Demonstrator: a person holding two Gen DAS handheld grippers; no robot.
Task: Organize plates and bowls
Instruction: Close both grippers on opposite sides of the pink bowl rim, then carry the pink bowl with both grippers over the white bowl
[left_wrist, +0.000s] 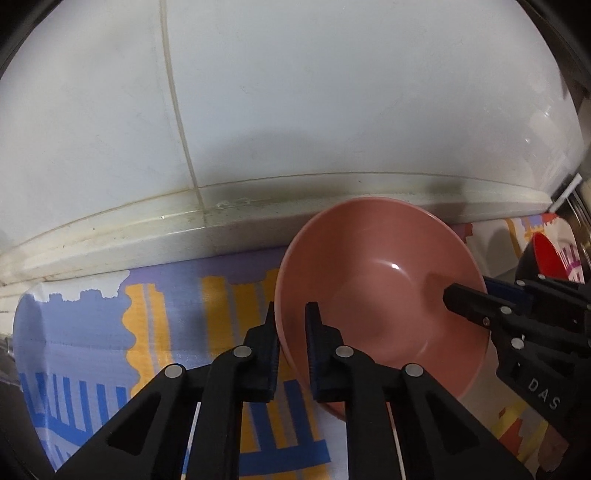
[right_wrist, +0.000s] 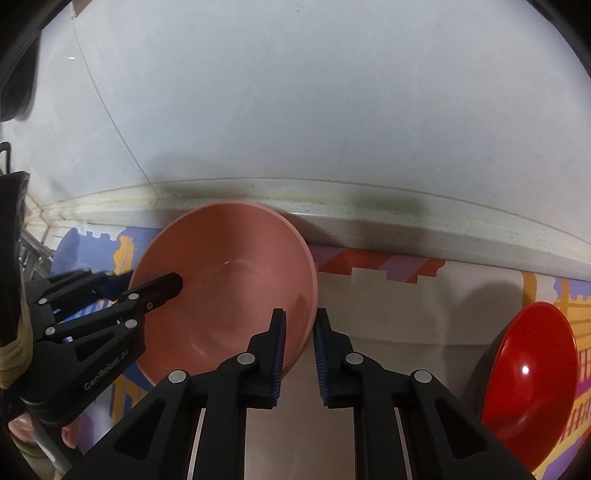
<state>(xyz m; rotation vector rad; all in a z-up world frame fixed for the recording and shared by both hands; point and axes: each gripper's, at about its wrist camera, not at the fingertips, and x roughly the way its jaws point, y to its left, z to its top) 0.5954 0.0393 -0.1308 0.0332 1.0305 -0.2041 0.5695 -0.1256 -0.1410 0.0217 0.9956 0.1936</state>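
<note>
Pink bowl (left_wrist: 380, 295): tilted above the patterned worktop (left_wrist: 92, 332), near the wall ledge (left_wrist: 147, 236). Left gripper (left_wrist: 291, 350) pinches its left rim; right gripper (right_wrist: 298, 354) pinches its right rim. Red bowl (right_wrist: 532, 376): right of the pink bowl, well apart, on the worktop.

The right gripper (left_wrist: 452, 291) carries the letters "DAS" on its body, while the left gripper (right_wrist: 177, 282) bears the brand "GenRobot.AI".
</note>
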